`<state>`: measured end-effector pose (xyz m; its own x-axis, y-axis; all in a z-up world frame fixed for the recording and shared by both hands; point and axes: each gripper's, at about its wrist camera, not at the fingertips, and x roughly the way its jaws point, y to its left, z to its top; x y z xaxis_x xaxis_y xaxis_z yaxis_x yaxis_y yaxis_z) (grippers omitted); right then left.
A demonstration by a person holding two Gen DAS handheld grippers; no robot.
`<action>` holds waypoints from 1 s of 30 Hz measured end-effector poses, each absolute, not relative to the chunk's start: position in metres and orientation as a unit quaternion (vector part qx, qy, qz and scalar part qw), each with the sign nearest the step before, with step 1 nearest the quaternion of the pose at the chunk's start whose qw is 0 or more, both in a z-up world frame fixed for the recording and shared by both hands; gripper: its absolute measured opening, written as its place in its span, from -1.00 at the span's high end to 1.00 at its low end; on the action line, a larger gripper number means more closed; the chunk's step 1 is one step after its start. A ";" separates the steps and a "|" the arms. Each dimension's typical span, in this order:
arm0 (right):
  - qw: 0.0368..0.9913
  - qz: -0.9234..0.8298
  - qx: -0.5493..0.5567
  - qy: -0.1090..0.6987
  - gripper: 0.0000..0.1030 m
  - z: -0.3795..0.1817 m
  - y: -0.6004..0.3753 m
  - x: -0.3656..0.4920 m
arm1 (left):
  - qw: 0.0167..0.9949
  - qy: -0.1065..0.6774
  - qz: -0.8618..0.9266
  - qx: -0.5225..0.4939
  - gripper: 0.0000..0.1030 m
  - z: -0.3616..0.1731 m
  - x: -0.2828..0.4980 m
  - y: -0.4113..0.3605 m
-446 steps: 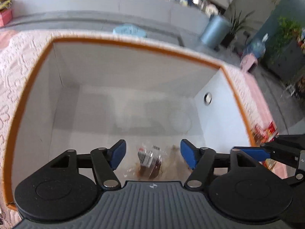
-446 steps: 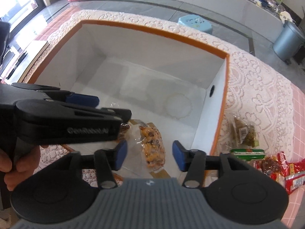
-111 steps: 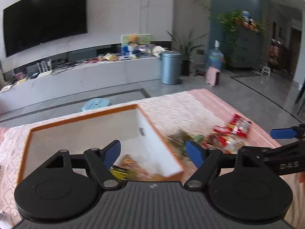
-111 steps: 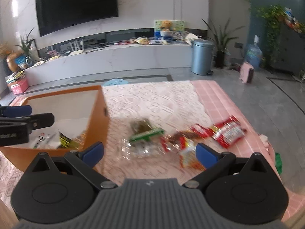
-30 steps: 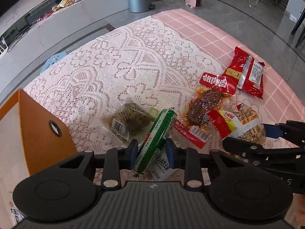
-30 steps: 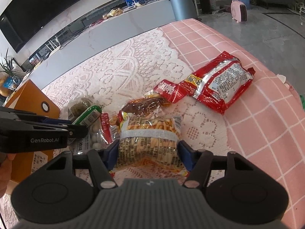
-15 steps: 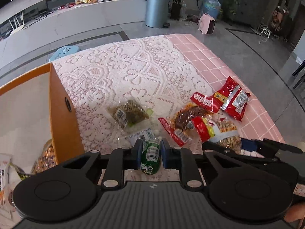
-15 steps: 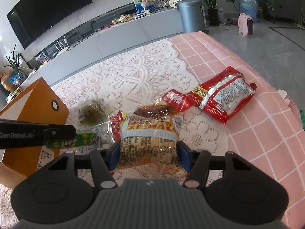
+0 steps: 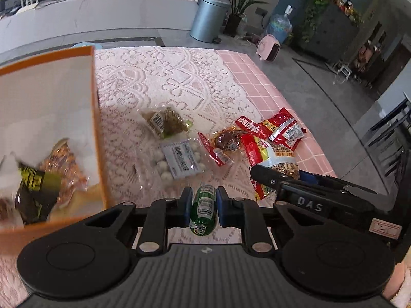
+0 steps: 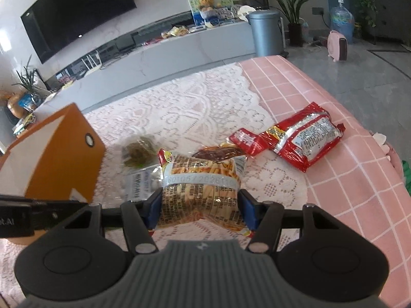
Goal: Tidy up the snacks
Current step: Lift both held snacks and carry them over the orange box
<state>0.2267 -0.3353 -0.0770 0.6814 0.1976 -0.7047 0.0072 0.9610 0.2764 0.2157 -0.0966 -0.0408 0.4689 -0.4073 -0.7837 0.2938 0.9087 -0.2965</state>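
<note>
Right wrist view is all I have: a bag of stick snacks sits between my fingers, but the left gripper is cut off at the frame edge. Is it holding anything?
Observer: Yes. The left gripper is shut on a green sausage tube.
Operator: Is the box empty inside?
Observer: No. The orange box has snack packets in its near end.
Operator: What is that pale bag beside the box?
Observer: A clear bag of white balls, lying flat on the lace cloth.
</note>
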 end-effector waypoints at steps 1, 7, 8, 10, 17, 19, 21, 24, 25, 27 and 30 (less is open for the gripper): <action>0.908 0.056 0.133 0.394 -0.14 -0.075 -0.335 0.223 | 0.856 0.471 -0.204 -0.061 0.59 -0.040 0.212 -0.095; 0.908 0.059 0.133 0.394 -0.14 -0.065 -0.326 0.204 | 0.863 0.459 -0.203 -0.057 0.59 -0.038 0.189 -0.079; 0.907 0.061 0.135 0.394 -0.14 -0.064 -0.323 0.201 | 0.863 0.459 -0.205 -0.056 0.59 -0.039 0.185 -0.076; 0.905 0.066 0.133 0.400 -0.14 -0.064 -0.317 0.195 | 0.863 0.459 -0.204 -0.046 0.59 -0.042 0.176 -0.072; 0.897 0.093 0.078 0.425 -0.14 -0.064 -0.283 0.177 | 0.851 0.486 -0.199 -0.008 0.59 -0.071 0.148 -0.054; 0.889 0.108 0.084 0.437 -0.14 -0.067 -0.277 0.174 | 0.844 0.496 -0.204 -0.009 0.60 -0.076 0.143 -0.050; 0.876 0.123 0.099 0.456 -0.14 -0.074 -0.273 0.171 | 0.837 0.509 -0.203 0.001 0.60 -0.081 0.141 -0.050; 0.861 0.129 0.098 0.482 -0.14 -0.084 -0.267 0.170 | 0.827 0.524 -0.202 0.006 0.61 -0.091 0.138 -0.049; 0.858 0.129 0.093 0.488 -0.14 -0.086 -0.265 0.171 | 0.826 0.525 -0.204 0.006 0.61 -0.093 0.137 -0.048; 0.855 0.123 0.083 0.496 -0.15 -0.090 -0.261 0.173 | 0.828 0.520 -0.208 0.011 0.61 -0.093 0.136 -0.049; 0.855 0.112 0.053 0.504 -0.15 -0.094 -0.251 0.173 | 0.828 0.519 -0.212 0.017 0.58 -0.094 0.135 -0.050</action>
<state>0.1727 -0.2512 -0.0942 0.4672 0.2452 -0.8495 -0.1385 0.9692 0.2035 0.1352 -0.0500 -0.0940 0.3713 -0.3334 -0.8666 0.3694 0.9093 -0.1916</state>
